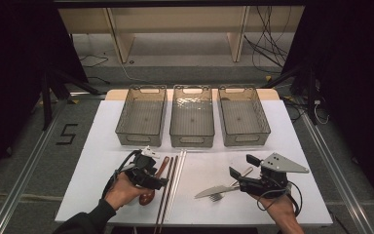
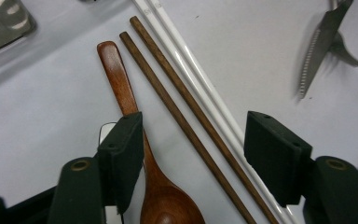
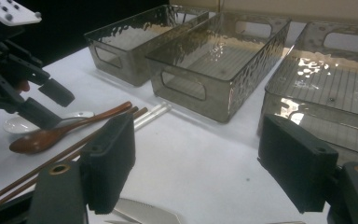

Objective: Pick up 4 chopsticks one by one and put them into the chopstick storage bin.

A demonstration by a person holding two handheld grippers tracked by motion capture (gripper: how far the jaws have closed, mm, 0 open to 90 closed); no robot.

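2 brown chopsticks lie lengthwise between the left gripper's spread jaws, beside a wooden spoon on the bench; the right gripper, also spread, hovers farther off.

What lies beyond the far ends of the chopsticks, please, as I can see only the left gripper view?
Observer: Three baskets stand in a row across the far side of the table, and all look empty.
Operator: Thank you. Is anything hidden behind my left finger?
Observer: A white spoon lies beside the wooden spoon.
Operator: And where is the other hand, please?
Observer: The right gripper has its fingers open, close to the handles of the knife and fork.
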